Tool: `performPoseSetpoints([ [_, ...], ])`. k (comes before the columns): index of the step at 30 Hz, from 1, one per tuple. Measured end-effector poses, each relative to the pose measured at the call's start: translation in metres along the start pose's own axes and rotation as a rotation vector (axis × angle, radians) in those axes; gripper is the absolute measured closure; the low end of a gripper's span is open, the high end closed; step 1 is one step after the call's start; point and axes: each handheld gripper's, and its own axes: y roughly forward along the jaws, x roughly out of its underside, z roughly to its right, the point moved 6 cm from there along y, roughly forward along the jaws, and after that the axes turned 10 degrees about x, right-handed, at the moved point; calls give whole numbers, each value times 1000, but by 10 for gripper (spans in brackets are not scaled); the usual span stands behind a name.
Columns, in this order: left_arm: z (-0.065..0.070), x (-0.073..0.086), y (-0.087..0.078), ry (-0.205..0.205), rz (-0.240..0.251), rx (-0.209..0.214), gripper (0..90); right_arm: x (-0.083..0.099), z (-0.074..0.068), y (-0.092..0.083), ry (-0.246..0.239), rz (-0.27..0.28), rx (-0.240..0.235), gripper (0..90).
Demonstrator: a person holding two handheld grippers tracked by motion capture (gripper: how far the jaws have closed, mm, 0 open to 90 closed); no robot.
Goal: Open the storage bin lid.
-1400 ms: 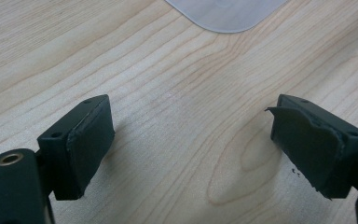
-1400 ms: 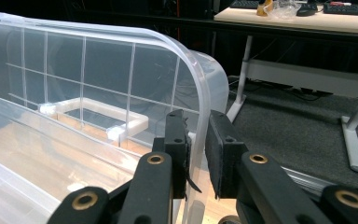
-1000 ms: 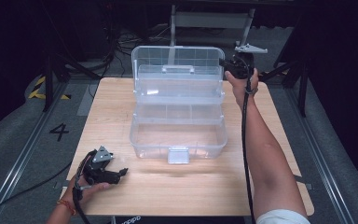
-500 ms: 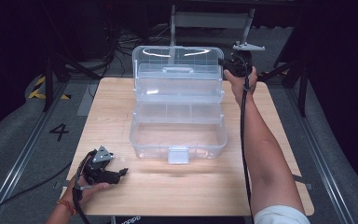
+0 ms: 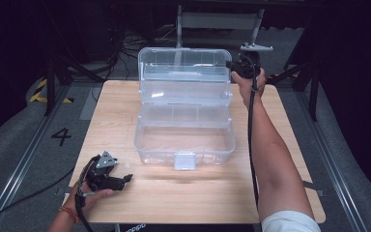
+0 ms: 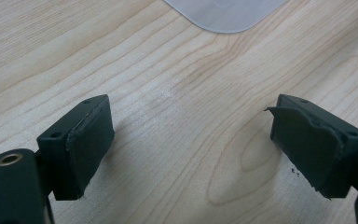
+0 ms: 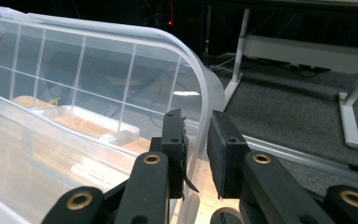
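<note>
The right tool (image 7: 196, 154) pinches the raised lid's edge (image 7: 205, 100) of the clear plastic tiered box (image 5: 184, 140) mid-bench; the thin rim could slip free and drop. The left tool (image 6: 191, 149) rests spread, empty, on the light wooden bench (image 5: 198, 193).

clear plastic box (image 5: 183, 121) w/ grid-ribbed lid (image 7: 98, 79), light wood-grain table (image 5: 290, 116), black hand-held gripper (image 5: 233, 65) pads

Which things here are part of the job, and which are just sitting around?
In the job:
- clear box
- its raised lid, gripped at the edge by the right gripper

Not in use:
- left gripper, jaws open, resting on the table
- white stand on the floor behind the table
</note>
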Motion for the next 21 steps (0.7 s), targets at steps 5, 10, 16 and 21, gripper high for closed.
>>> performPoseSetpoints([
  [5, 0, 0, 0, 0, 0, 0, 137, 1, 2, 4, 7, -19, -7, 774],
  [10, 0, 0, 0, 0, 2, -2, 137, 1, 2, 9, 5, -36, -7, 770],
  [16, -1, -1, 0, 11, 2, -7, 137, 2, 4, 13, 9, -68, -13, 762],
  [21, 0, -1, 1, -6, 9, 2, 137, 2, 4, 16, -17, -103, -2, 754],
])
